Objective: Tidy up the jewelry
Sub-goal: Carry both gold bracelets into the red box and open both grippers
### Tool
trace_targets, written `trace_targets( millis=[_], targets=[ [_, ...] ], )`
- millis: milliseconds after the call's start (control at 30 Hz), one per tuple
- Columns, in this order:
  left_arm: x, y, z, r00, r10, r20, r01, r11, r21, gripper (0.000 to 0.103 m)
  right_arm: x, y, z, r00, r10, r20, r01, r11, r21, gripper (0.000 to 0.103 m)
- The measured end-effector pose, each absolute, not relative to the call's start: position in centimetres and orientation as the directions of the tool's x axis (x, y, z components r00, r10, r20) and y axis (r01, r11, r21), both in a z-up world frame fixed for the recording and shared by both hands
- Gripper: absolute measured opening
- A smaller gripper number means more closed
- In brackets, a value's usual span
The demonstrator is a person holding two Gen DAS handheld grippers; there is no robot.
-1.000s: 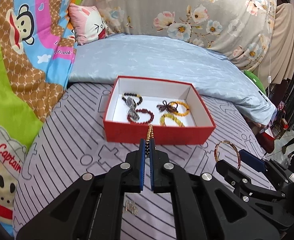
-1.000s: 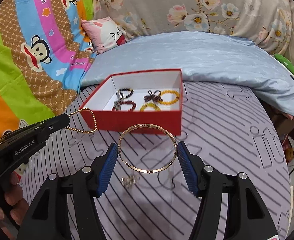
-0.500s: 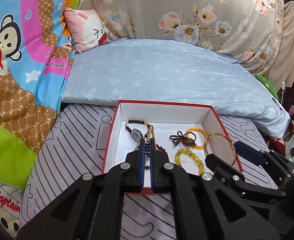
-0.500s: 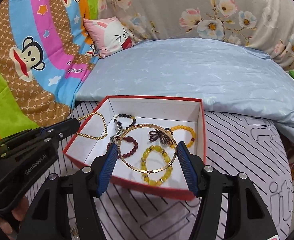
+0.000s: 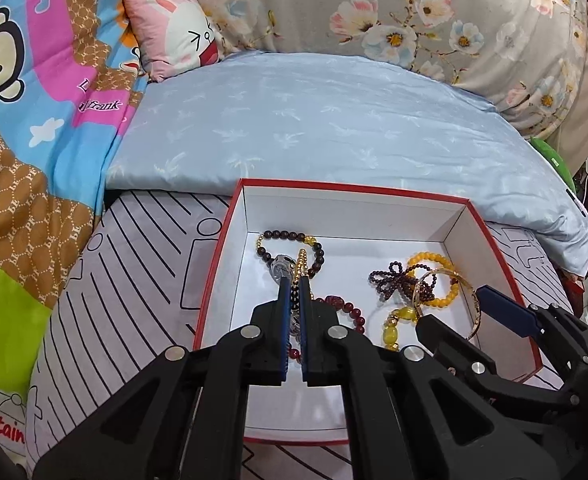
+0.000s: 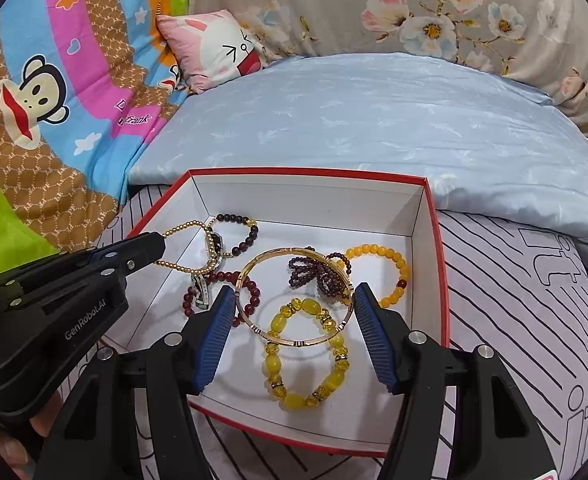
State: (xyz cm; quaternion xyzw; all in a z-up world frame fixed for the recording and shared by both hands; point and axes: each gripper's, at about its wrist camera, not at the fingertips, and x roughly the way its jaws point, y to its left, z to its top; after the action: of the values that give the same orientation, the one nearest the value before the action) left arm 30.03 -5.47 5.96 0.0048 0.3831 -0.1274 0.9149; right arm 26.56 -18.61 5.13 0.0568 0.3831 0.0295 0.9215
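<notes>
Fingers: left gripper pinches thin gold bead chain; right gripper spans rigid gold bangle
Release: lower both into red white-lined box, clear of yellow bead bracelet, then part jaws

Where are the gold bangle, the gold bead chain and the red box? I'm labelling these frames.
gold bangle (image 6: 294, 343): right wrist view, near rim of the ring.
gold bead chain (image 6: 182, 227): right wrist view, upper strand of its loop.
red box (image 6: 442, 280): right wrist view, right wall's rim.
</notes>
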Motion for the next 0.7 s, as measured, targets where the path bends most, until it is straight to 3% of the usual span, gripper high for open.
trace_targets(
  millis=[200, 333, 700],
  targets=[
    [30.4, -5.1, 4.9, 0.650, -0.201, -0.733, 0.201, 0.975, -0.090, 0.007, 26.1, -18.9, 5.2, 0.713, 0.086, -0.696, 0.008, 0.991, 0.132, 0.060],
    [29.6, -4.8, 5.0, 0.655, -0.194, -0.730, 0.193, 0.977, -0.087, 0.017, 25.0, -19.2, 5.6, 0.718, 0.082, -0.691, 0.014, 0.991, 0.133, 0.060],
    [25.8, -4.2, 6.7, 0.662, -0.221, -0.717, 0.216, 0.971, -0.100, 0.017, 20.8, -18.2, 7.2, 0.732, 0.080, -0.676, 0.008, 0.992, 0.126, 0.060]
  ],
)
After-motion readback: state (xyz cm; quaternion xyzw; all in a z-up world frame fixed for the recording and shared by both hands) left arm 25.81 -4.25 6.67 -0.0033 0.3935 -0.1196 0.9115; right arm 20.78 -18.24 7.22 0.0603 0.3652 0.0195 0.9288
